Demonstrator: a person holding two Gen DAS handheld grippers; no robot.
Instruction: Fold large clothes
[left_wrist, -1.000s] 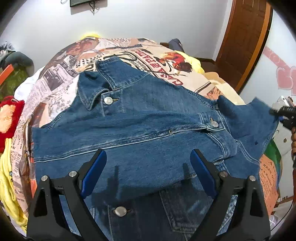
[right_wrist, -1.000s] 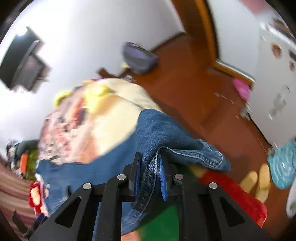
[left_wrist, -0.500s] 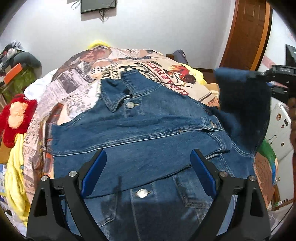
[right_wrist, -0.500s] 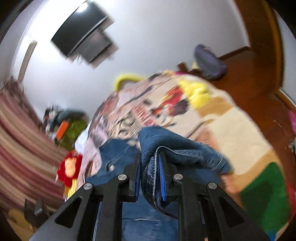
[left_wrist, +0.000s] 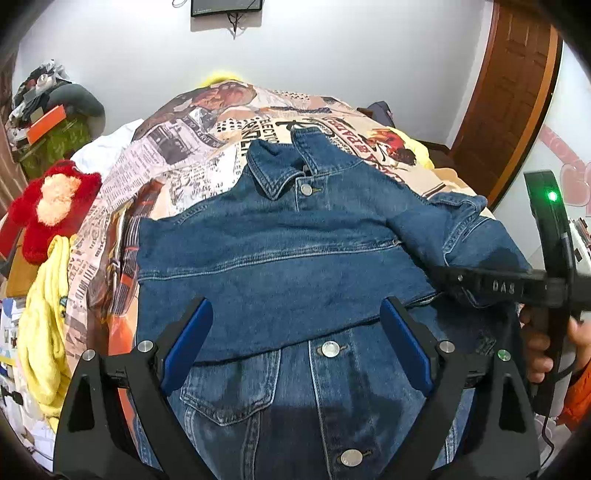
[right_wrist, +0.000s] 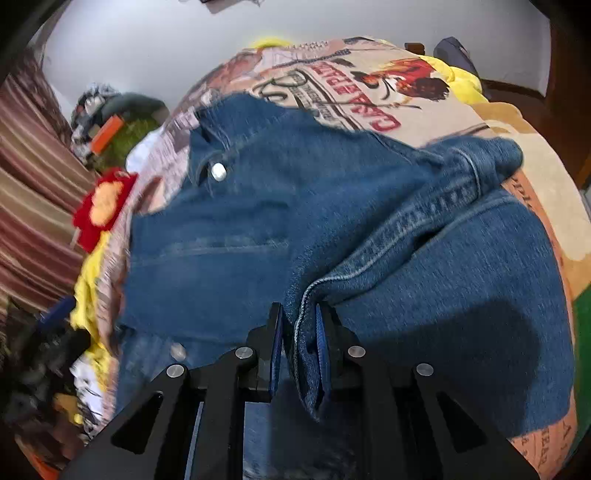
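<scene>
A blue denim jacket (left_wrist: 280, 251) lies front-up on a bed covered with a newspaper-print blanket (left_wrist: 177, 147), collar toward the far wall. Its left sleeve is folded across the chest. My left gripper (left_wrist: 295, 332) hovers open over the jacket's lower front, nothing between its blue pads. My right gripper (right_wrist: 299, 332) is shut on the cuff end of the right sleeve (right_wrist: 424, 229), which drapes from the shoulder over the jacket's body. In the left wrist view the right gripper (left_wrist: 439, 275) reaches in from the right, held by a hand (left_wrist: 543, 354).
A red plush toy (left_wrist: 48, 206) and yellow cloth (left_wrist: 44, 332) lie at the bed's left edge. A pile of things (left_wrist: 48, 107) stands in the far left corner. A wooden door (left_wrist: 513, 92) is at the right, a screen (left_wrist: 225, 7) on the far wall.
The right gripper swung the sleeve from beside the bed's right edge up and leftward over the jacket's front. The left gripper drew back toward the hem, still open.
</scene>
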